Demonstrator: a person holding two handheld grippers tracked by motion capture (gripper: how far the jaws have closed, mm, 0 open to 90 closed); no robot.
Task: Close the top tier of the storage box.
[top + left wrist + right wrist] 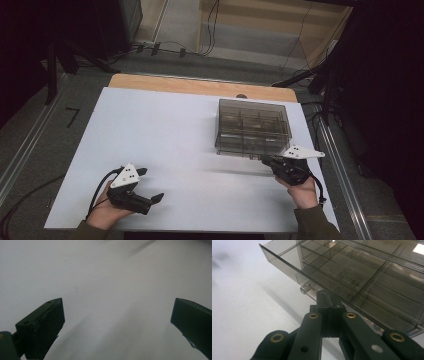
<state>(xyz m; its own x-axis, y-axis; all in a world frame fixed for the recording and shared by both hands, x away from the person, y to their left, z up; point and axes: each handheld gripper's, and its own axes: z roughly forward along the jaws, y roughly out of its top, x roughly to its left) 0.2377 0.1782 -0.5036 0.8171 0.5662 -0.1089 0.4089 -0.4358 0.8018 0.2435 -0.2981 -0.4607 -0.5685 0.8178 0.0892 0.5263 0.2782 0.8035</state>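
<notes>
Pressing shut-jawed against the near front of the smoky plastic organizer box (pixel 253 126) at the table's far right, the right gripper (pixel 266 161) is nearer; the left gripper (pixel 150 185), jaws wide and empty, is held well apart.

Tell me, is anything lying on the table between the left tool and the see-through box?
No. In the high view the white table is bare between the left tool and the smoky plastic box. The right tool sits at the box's front.

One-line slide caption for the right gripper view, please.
Right gripper, jaws shut, at the small handle on the front edge of a smoky transparent compartment box on a white table.
</notes>
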